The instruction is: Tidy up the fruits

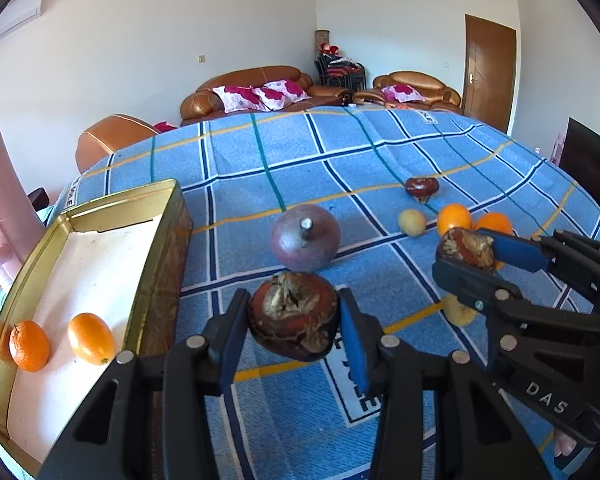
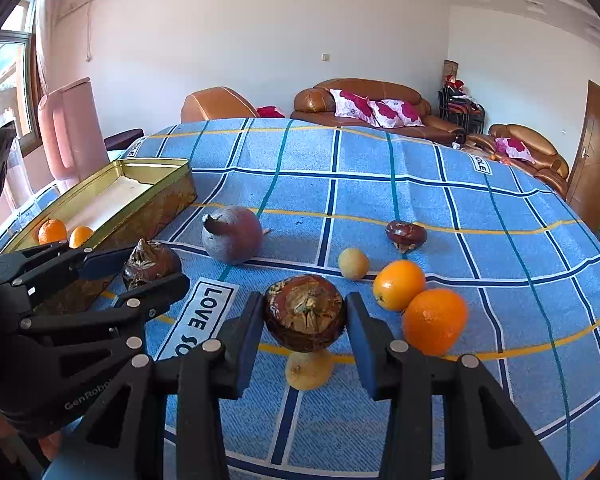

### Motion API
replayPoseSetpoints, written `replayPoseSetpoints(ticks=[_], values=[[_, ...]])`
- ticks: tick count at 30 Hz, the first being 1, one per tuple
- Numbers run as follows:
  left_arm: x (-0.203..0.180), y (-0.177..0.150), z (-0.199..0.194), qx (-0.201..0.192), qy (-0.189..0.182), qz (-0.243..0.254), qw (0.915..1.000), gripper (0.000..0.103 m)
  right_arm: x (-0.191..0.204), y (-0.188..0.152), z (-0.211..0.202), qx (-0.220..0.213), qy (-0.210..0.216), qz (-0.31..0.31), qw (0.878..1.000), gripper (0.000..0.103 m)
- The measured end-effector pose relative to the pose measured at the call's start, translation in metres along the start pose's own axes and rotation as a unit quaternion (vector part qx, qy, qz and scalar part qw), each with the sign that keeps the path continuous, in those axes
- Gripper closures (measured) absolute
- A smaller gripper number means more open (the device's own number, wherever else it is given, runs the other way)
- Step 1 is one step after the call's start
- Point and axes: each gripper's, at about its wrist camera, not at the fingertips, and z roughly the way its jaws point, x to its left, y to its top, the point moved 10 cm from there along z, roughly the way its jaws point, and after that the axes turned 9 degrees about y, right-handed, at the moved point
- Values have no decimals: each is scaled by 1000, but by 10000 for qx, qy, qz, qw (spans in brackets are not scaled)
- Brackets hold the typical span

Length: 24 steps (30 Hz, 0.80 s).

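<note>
Though half hidden, yellow fruit (image 2: 309, 372) under mangosteen (image 2: 305, 312).

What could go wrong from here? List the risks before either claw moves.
1. The left claw and right claw each grip a round dark brown fruit by its sides only; either fruit could slip out on the way.
2. The gold tin already holds two oranges at its near end; a dropped fruit might knock them.
3. The claws sit close together, so they could collide heading for the tin.
</note>
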Motion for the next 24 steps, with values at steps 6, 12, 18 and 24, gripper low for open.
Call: replayPoseSetpoints(ticks=[6,12,18,24], values=[[7,3,-8,-208,61,-149,9997,58,2,2,-5,-126,36,-42,9999,60],[11,5,-12,-311,79,-248,9992,58,4,4,-9,-247,46,-101,9996,60],[16,7,-17,-451,109,-338,9984,58,5,5,-13,-347,61,-115,9993,60],[18,8,-23,-584,160,-375,9975,58,6,6,-16,-427,57,-140,9990,60]])
